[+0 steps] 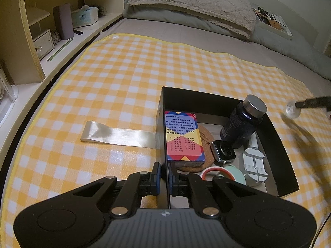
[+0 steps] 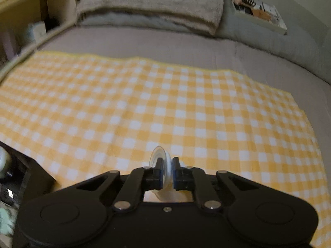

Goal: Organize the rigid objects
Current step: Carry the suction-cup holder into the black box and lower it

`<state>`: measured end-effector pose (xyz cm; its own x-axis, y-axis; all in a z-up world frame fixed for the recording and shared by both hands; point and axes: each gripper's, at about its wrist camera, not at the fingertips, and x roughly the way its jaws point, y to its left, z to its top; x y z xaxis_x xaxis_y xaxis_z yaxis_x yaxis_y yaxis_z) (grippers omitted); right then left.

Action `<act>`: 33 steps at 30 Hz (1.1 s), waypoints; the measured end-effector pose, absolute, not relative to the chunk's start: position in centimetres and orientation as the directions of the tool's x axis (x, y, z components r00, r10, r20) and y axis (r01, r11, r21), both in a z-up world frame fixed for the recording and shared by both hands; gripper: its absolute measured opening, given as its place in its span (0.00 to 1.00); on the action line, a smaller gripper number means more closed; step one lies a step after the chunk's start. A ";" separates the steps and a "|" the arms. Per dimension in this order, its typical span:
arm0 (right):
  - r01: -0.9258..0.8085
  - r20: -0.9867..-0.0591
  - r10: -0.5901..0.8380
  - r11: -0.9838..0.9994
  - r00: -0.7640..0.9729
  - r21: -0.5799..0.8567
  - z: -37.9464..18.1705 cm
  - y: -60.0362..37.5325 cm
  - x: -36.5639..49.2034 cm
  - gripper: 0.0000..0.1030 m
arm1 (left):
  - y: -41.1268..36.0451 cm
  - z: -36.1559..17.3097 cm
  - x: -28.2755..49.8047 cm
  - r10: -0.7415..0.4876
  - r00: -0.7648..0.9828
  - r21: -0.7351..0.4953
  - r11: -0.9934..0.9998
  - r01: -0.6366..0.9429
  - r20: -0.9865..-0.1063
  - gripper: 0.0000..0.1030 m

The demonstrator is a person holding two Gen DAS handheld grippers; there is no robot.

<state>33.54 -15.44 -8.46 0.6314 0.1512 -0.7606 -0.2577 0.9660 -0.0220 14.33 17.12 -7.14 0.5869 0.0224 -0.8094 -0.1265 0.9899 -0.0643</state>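
One clear suction cup (image 2: 160,165) is sitting clamped between the fingers of your right gripper (image 2: 166,172), hanging over the checked mat (image 2: 186,107), with the black box (image 2: 31,175) off to that gripper's left. Judging by its look, the cup is light, glossy and springy rather than stiff, so it is likely to squirm or pop free; you are gripping it across the disc, and holding nearer its hub would probably be steadier.

Your left gripper (image 1: 164,173) is pinching the near wall of the black box (image 1: 163,186), its jaws closed onto that wall. Ahead of it inside the box are lying one card pack (image 1: 183,136), one cork coaster (image 1: 206,136), one dark bottle (image 1: 242,124), one watch body (image 1: 223,150), one white plastic tool (image 1: 253,165) and two tape rolls (image 1: 223,173). One ribbon strip (image 1: 118,135) is trailing left of the box.
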 end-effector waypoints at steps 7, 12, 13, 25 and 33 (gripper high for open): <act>-0.308 -0.611 0.321 0.942 0.724 0.130 -2.0 -14.0 30.3 0.08 | 16.7 -7.3 14.6 0.047 0.586 -0.029 0.992 -0.119 -0.809 0.07; -0.458 -0.527 0.501 0.861 0.687 0.220 1.3 -10.7 26.8 0.08 | 16.6 -7.3 14.5 0.054 0.590 -0.017 0.993 -0.114 -0.805 0.06; -0.488 -0.522 0.531 0.842 0.668 0.231 1.6 -9.9 26.2 0.08 | 16.6 -7.3 14.5 0.055 0.592 -0.015 0.993 -0.113 -0.804 0.06; -0.654 -0.622 0.621 0.723 0.476 0.222 -1.5 -0.7 22.6 0.08 | 16.7 -7.3 14.2 0.048 0.597 -0.019 0.994 -0.106 -0.801 0.07; -0.658 -0.694 0.540 0.742 0.475 0.127 -4.4 2.0 23.1 0.08 | 16.7 -7.2 14.1 0.043 0.597 -0.028 0.994 -0.109 -0.801 0.07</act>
<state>23.08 1.96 -4.42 0.4753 0.5402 -0.6944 -0.6582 0.7421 0.1268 14.09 16.71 -7.19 0.5973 0.0432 -0.8009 -0.1089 0.9937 -0.0277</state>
